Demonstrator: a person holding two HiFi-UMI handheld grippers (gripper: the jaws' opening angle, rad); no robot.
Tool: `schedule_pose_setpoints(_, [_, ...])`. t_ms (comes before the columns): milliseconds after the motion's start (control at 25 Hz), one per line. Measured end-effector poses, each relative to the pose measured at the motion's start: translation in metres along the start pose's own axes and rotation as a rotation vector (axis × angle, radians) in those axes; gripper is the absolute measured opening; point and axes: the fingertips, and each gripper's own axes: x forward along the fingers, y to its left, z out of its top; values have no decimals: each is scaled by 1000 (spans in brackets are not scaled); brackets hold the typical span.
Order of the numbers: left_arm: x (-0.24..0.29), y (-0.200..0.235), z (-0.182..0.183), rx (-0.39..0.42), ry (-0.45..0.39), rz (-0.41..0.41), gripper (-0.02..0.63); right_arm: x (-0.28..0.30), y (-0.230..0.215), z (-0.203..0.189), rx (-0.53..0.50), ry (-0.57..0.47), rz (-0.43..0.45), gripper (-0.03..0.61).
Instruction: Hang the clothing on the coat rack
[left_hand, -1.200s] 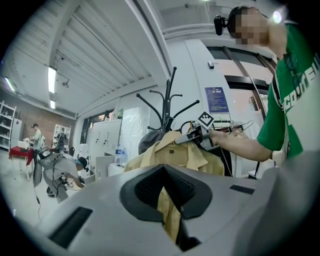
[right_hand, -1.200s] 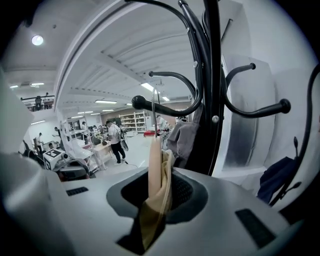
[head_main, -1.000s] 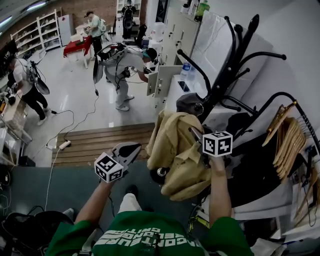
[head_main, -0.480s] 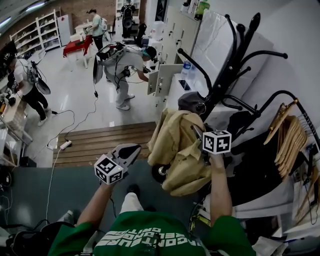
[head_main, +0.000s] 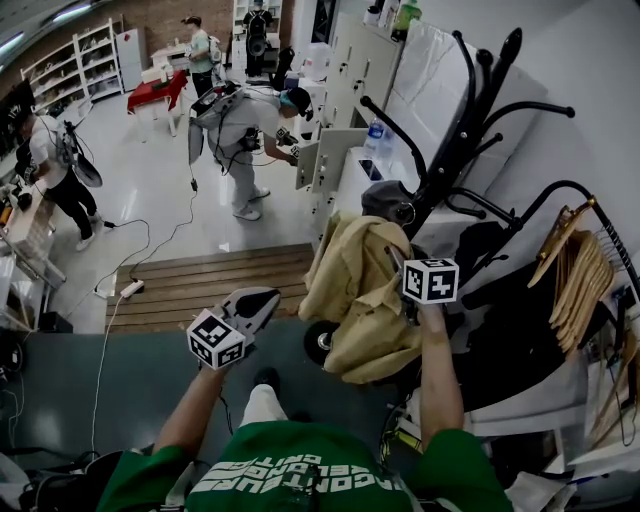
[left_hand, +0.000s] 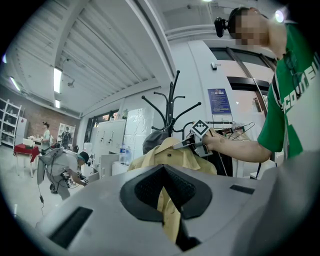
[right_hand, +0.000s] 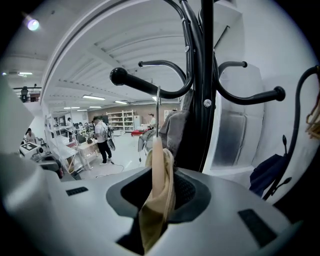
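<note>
A tan yellow shirt (head_main: 360, 290) hangs on a wooden hanger (right_hand: 157, 160). My right gripper (head_main: 397, 264) is shut on the hanger's neck, with shirt cloth also between the pads. It holds the shirt up against the black coat rack (head_main: 455, 130). The hanger's wire hook (right_hand: 158, 112) rises just beside a knobbed rack arm (right_hand: 145, 85); whether they touch I cannot tell. A dark cap (head_main: 385, 200) hangs on the rack behind the shirt. My left gripper (head_main: 255, 300) floats left of the shirt, shut and holding nothing. The left gripper view shows the shirt (left_hand: 175, 155) beyond its tips.
Wooden hangers (head_main: 580, 290) and dark clothes (head_main: 520, 340) hang on a rail at the right. A navy garment (right_hand: 267, 172) hangs low right of the rack pole (right_hand: 205, 75). White cabinets (head_main: 345, 90) stand behind, a wooden platform (head_main: 200, 285) lies below, and people (head_main: 245, 130) work on the floor beyond.
My right gripper has carried the shirt slightly up and closer to the rack. The left gripper has hardly moved. A person in the background has shifted.
</note>
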Motion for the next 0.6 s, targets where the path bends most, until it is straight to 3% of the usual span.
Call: schedule_pose_setpoints(600, [-5, -19, 1, 7, -4, -20, 5, -44, 3, -1, 3, -49, -33, 117])
